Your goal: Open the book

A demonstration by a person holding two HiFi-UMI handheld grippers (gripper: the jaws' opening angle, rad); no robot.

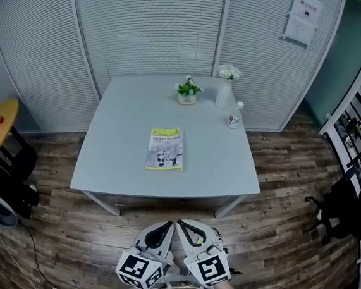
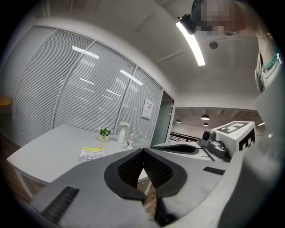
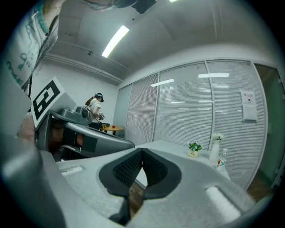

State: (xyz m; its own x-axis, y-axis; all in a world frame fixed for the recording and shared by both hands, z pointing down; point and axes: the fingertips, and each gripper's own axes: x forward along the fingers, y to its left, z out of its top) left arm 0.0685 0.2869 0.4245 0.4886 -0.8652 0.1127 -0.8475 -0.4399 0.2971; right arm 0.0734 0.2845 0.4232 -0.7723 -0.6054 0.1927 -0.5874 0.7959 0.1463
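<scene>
The book lies shut, cover up, near the middle of the pale table. In the head view it sits well apart from both grippers. At the far edge of the table stand a potted plant and a white vase with flowers, and a small bottle stands near the right edge. The left gripper and right gripper are side by side at the bottom of the picture, over the wooden floor in front of the table, tips pointing toward it.

In the left gripper view, the jaws are pressed together at the tips with nothing between them. Beyond them the book shows on the table, with the plant, vase and bottle farther back. The right gripper's marker cube sits at the right.

In the right gripper view, the jaws likewise meet at the tips and are empty. The table corner, plant, vase and bottle lie ahead. The left gripper is at the left, and a person stands far behind it.
</scene>
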